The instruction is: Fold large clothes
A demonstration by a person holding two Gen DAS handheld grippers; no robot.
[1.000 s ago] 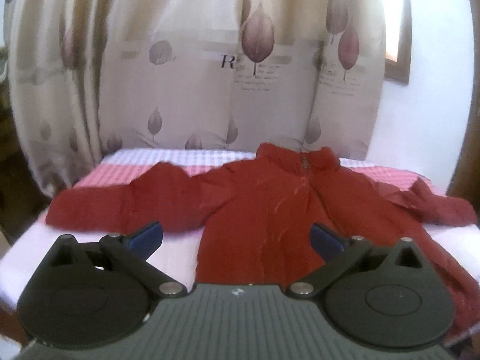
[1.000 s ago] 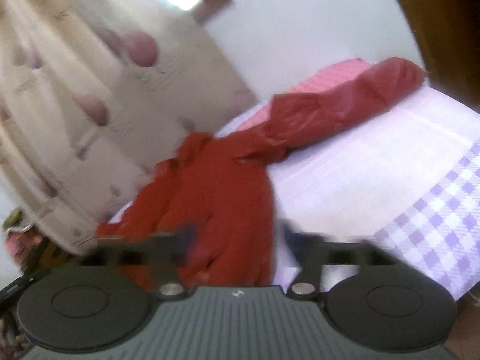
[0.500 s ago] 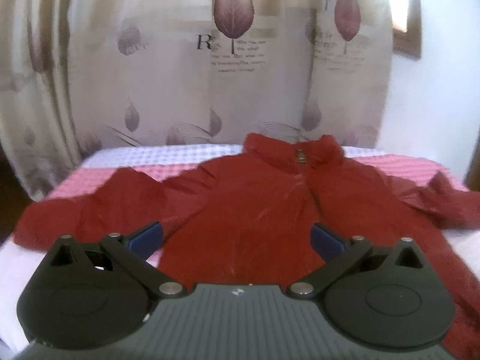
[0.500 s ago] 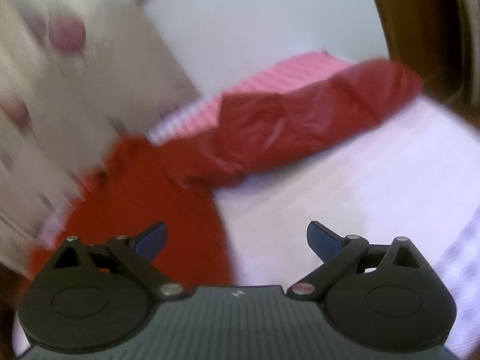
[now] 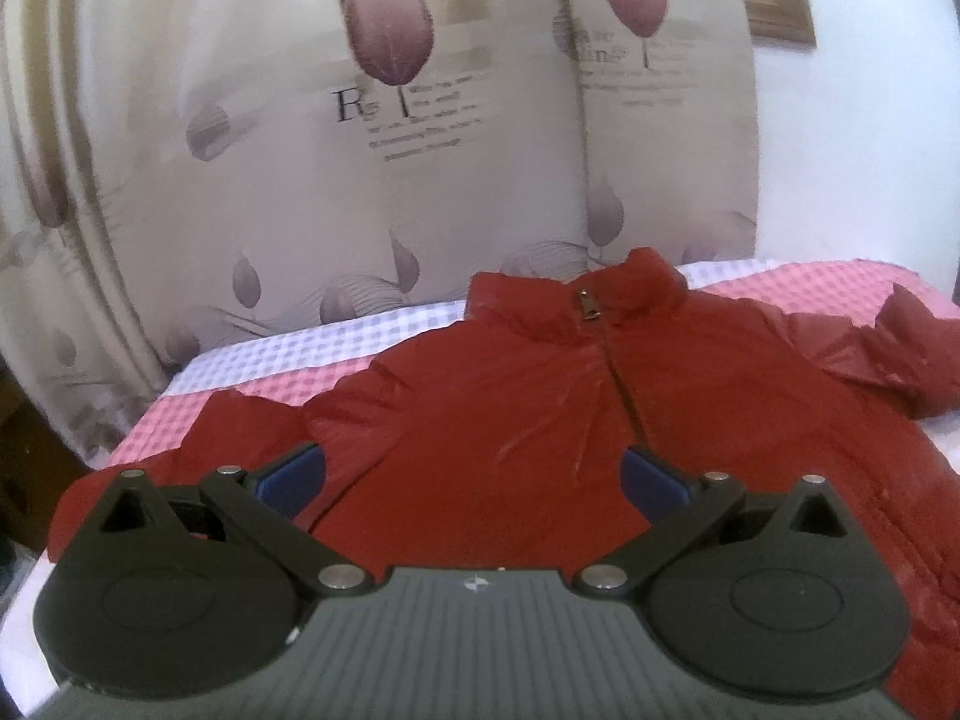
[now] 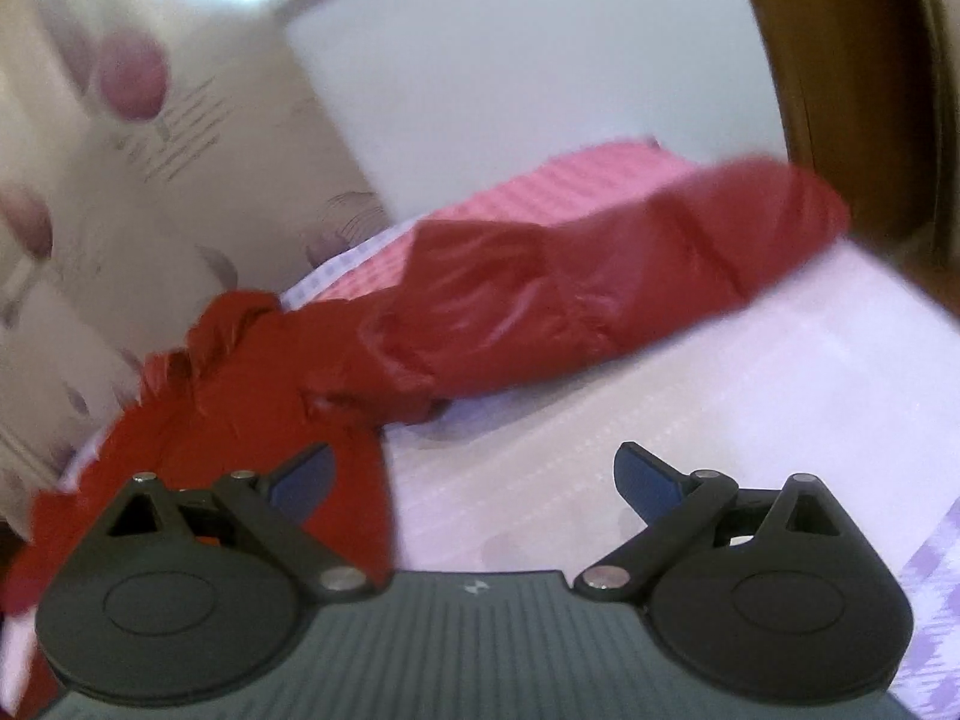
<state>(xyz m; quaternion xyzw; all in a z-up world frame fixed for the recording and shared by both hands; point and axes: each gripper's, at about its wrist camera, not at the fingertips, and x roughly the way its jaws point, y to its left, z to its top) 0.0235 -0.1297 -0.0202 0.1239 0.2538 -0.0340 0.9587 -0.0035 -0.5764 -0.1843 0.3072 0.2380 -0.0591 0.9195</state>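
Note:
A red zip-up jacket [image 5: 540, 414] lies flat, front up, on a checked bed sheet [image 5: 288, 360], collar at the far side and sleeves spread left and right. My left gripper [image 5: 471, 474] hovers open over the jacket's chest, nothing between its blue pads. In the right wrist view the jacket's body [image 6: 240, 420] is at the left and its right sleeve [image 6: 600, 288] stretches toward the upper right. My right gripper [image 6: 474, 474] is open above the sheet beside the jacket's side edge, holding nothing.
A beige curtain [image 5: 360, 150] with leaf prints hangs behind the bed. A white wall [image 6: 540, 60] and brown wooden furniture [image 6: 840, 60] stand at the right. Pale sheet [image 6: 720, 390] lies below the right sleeve.
The left gripper has moved forward over the jacket, from its hem toward the chest. The right gripper has swung right and closer to the right sleeve. Both stay open.

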